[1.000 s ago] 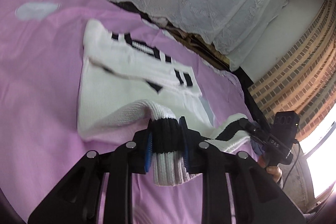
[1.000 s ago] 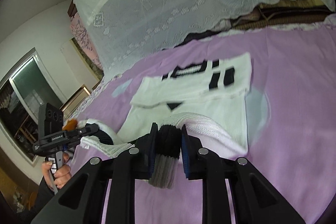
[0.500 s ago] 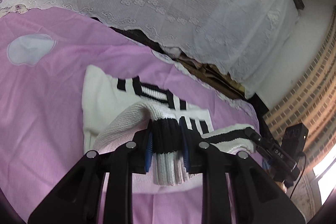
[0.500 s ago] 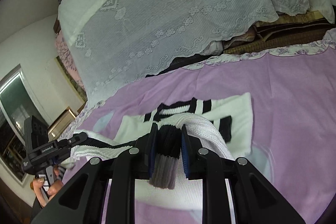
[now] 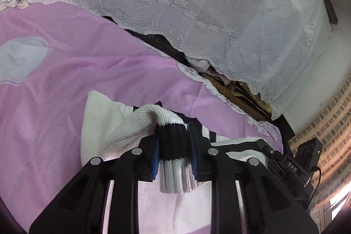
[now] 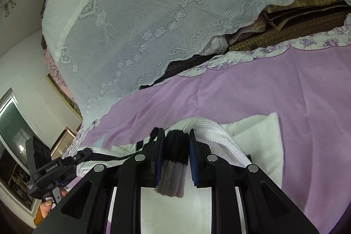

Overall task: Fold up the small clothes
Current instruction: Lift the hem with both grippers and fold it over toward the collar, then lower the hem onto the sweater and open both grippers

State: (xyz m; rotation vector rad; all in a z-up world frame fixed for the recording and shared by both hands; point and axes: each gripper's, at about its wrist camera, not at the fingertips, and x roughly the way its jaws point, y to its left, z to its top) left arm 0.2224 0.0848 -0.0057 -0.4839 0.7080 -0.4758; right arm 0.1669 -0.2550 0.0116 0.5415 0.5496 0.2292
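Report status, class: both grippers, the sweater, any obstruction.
Left gripper shut on sweater hem. Right gripper shut on hem too. Hem lifted over the body on the purple sheet. Nothing in the way.

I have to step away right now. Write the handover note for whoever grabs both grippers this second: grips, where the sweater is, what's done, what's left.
Left gripper: shut on the sweater's black-and-white ribbed hem.
Right gripper: shut on the same hem, at its other corner.
Sweater: white knit with black stripes, lying on the purple bedspread. The hem is lifted and carried over the body toward the far end; the striped hem stretches between the two grippers.
Done: the fold is well under way, with the lower part doubled over the rest.
Left: probably lay the hem down near the far edge, open both grippers, smooth it out. The sleeves are hidden, so check them.
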